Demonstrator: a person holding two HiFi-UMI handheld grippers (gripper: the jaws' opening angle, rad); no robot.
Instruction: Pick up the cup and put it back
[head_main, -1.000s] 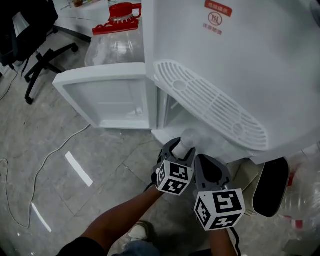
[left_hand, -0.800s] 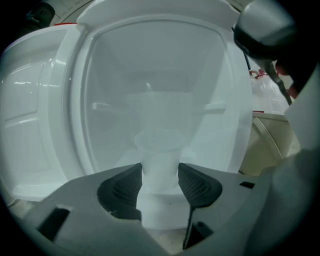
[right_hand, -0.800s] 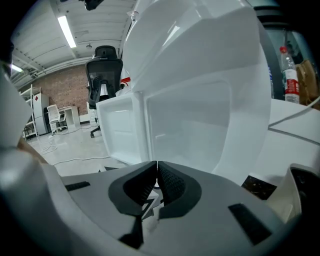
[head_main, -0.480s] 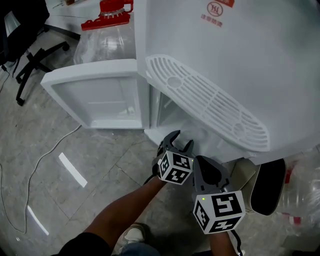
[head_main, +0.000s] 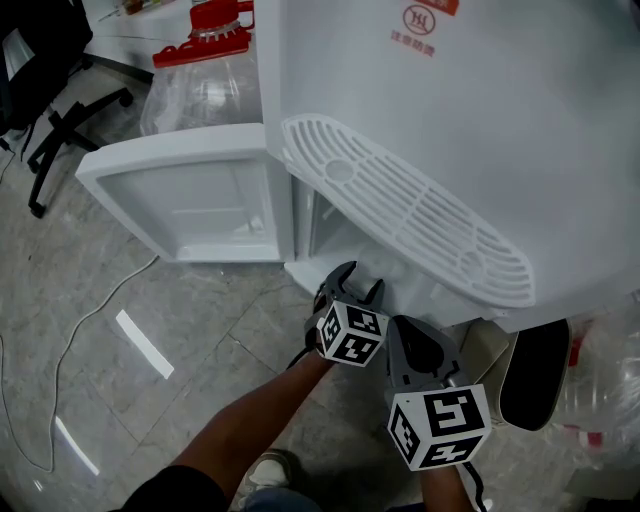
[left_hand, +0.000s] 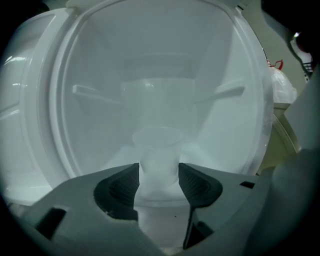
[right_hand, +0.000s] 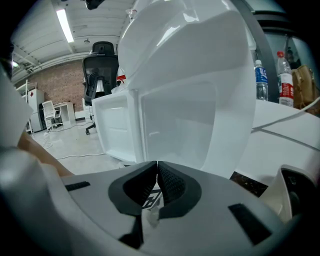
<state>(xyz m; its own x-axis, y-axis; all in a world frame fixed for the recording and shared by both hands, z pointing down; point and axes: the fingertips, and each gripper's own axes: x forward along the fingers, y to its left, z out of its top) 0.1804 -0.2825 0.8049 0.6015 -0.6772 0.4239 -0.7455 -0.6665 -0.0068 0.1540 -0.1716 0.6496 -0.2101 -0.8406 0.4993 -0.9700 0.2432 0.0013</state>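
Note:
A small translucent plastic cup (left_hand: 159, 156) stands upright between the dark pads of my left gripper (left_hand: 159, 181), which press on its sides. It is inside the white lower compartment (left_hand: 100, 60) of a water dispenser (head_main: 480, 120), just above the compartment floor. Behind it stands a larger, hazy translucent shape (left_hand: 157, 102). In the head view my left gripper (head_main: 350, 290) reaches into the opening below the dispenser, and the cup is hidden there. My right gripper (head_main: 408, 335) hangs just right of it, outside the compartment, its jaws (right_hand: 157, 172) shut with nothing between them.
The compartment door (head_main: 190, 200) stands open to the left. A slotted drip tray (head_main: 400, 220) overhangs the opening. A big water bottle with a red cap (head_main: 200, 70) and an office chair (head_main: 50, 60) stand behind. A cable (head_main: 70, 340) lies on the tiled floor.
My left gripper has moved forward and down, carrying the cup under the drip tray into the compartment, so the cup no longer shows in the head view. My right gripper has stayed put.

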